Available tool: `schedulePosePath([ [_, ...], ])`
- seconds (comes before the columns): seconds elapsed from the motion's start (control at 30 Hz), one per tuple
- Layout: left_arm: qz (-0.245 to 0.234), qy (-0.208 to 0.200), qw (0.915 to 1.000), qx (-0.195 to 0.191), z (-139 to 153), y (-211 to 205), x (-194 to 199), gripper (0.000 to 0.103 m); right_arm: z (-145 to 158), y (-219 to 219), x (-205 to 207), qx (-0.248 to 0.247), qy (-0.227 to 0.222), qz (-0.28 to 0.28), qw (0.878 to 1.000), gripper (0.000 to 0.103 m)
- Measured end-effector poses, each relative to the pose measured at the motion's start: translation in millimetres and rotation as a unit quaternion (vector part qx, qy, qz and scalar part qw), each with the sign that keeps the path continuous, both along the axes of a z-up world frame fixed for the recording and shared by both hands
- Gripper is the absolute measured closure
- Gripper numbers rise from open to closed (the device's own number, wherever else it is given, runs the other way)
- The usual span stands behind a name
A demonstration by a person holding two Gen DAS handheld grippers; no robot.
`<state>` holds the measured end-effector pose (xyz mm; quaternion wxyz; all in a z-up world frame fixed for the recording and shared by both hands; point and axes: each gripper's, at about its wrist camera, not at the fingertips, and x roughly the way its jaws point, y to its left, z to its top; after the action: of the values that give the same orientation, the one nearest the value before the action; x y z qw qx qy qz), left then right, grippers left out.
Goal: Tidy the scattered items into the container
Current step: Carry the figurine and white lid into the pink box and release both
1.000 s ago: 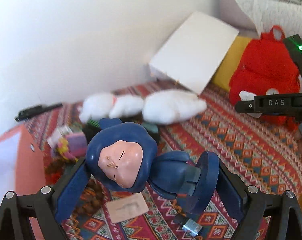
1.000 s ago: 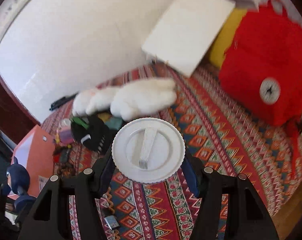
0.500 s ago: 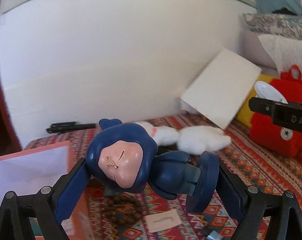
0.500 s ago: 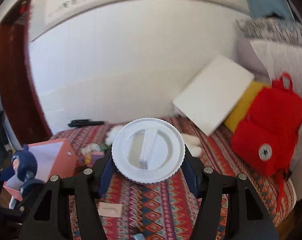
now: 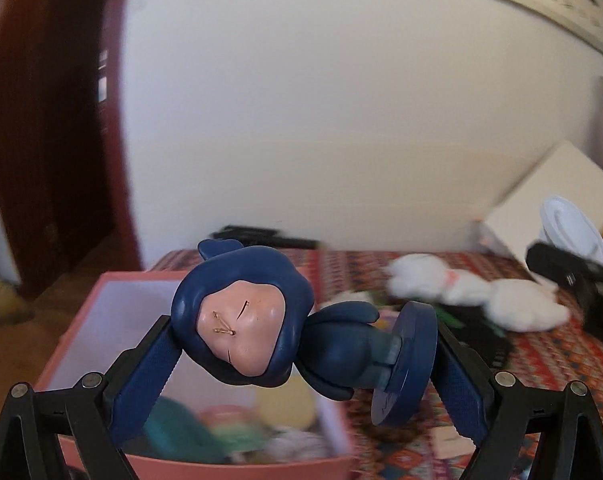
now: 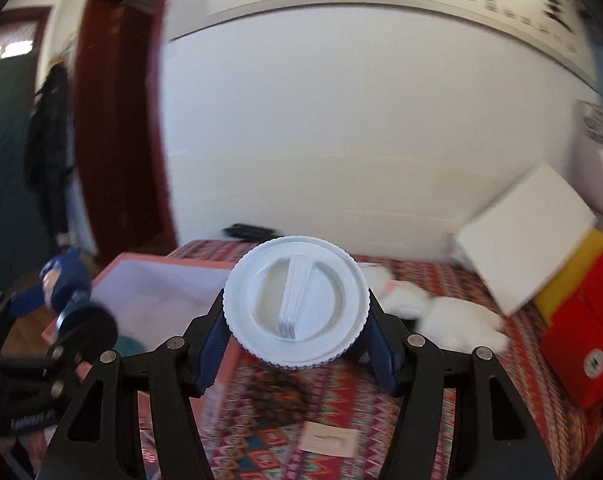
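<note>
Through the left wrist camera we have the left gripper (image 5: 301,344) clamped on the blue figurine (image 5: 285,328), one finger against its hooded head, the other against its round base, so it lies sideways between them. We hold it end to end, which looks like the steadiest grip on such an odd shape. It hangs above the pink box (image 5: 81,320), whose open mouth already shows a blurred heap of items inside; a release here should drop it in. Beyond, the white plush toy (image 5: 501,296) lies on the patterned bedspread (image 5: 561,356), well apart from the box.

Over to the right wrist camera: the right gripper (image 6: 297,328) squeezes the white ribbed lid (image 6: 297,300) by its rim, face toward us, a grip that keeps the flat disc from slipping. The pink box (image 6: 161,280) sits lower left, and the left gripper with the blue figurine (image 6: 61,280) hovers at its near edge, right in our path. A red backpack (image 6: 581,340), a white board (image 6: 525,244) and a small card (image 6: 329,440) remain outside.
</note>
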<state>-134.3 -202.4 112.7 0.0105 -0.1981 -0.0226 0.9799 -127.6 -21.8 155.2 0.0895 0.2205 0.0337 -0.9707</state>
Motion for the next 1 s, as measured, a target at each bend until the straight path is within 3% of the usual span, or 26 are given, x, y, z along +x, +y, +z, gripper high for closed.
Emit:
schedulePosePath([
  [0.33, 0.087, -0.058, 0.9937, 0.04, -44.5, -99.9, -58.0, 0.007, -39.4, -121.4, -46.6, 0.07, -0.011, 0.122, 0.99, 0.039],
  [0.5, 0.101, -0.099, 0.9894, 0.035, -70.5, -112.5, -86.5, 0.006, -64.0, -158.6, -78.4, 0.075, -0.03, 0.169, 0.982, 0.038],
  [0.53, 0.111, -0.11, 0.9873, 0.032, -74.2, -114.8, -91.3, 0.006, -68.4, -162.5, -84.4, 0.079, -0.034, 0.172, 0.981, 0.032],
  [0.57, 0.123, -0.121, 0.9845, 0.031, -78.0, -117.8, -95.7, 0.006, -72.1, -164.7, -91.0, 0.082, -0.036, 0.166, 0.982, 0.02],
  [0.63, 0.141, -0.127, 0.9813, 0.035, -80.3, -122.2, -98.4, 0.006, -75.0, -162.9, -99.7, 0.065, -0.033, 0.161, 0.984, 0.012],
  [0.83, 0.125, -0.067, 0.9898, 0.013, -56.5, -106.3, -87.8, 0.001, -70.0, -142.8, -106.3, 0.019, -0.048, 0.164, 0.985, 0.011],
  [1.0, 0.091, -0.051, 0.9945, 0.009, -40.1, -79.4, -78.2, 0.001, -59.7, -105.3, -99.6, 0.016, -0.043, 0.14, 0.989, 0.01],
])
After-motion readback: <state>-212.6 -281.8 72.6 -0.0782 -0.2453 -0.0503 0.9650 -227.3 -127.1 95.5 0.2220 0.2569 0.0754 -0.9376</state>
